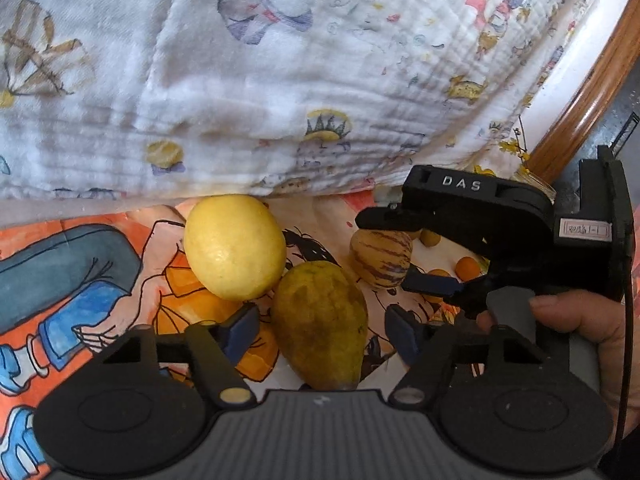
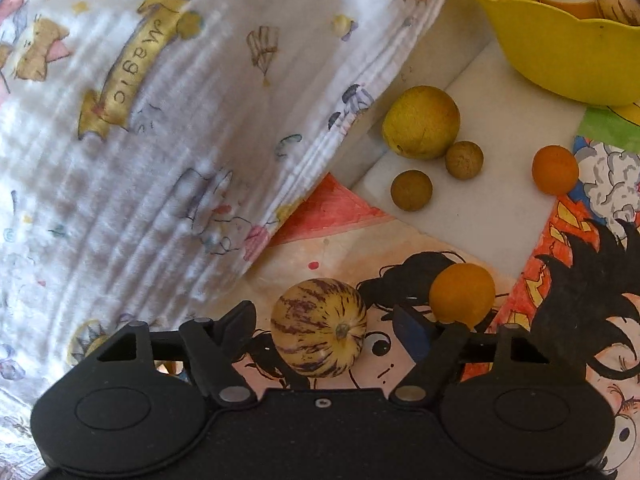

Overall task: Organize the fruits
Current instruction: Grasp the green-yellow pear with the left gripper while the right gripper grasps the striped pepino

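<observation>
A green-yellow pear (image 1: 320, 328) lies on the cartoon-printed cover between the blue pads of my left gripper (image 1: 322, 334). Both pads stand clear of it, so this gripper is open. A round yellow fruit (image 1: 234, 246) touches the pear's far left side. To the right, a purple-striped pale melon (image 1: 380, 258) sits between the fingers of my right gripper (image 1: 384, 252), which a hand (image 1: 580, 320) holds. In the right wrist view the striped melon (image 2: 320, 328) rests between the fingers of the right gripper (image 2: 326, 328) with a gap on each side, so it is open.
A white printed cloth (image 2: 160, 120) hangs close behind the fruits on the left. A yellow bowl (image 2: 560, 52) holding fruit stands at the far right. On a white board (image 2: 480, 220) lie a yellow-green fruit (image 2: 420, 128), two small brown balls and an orange fruit (image 2: 555, 170). Another orange fruit (image 2: 462, 294) sits beside the right finger.
</observation>
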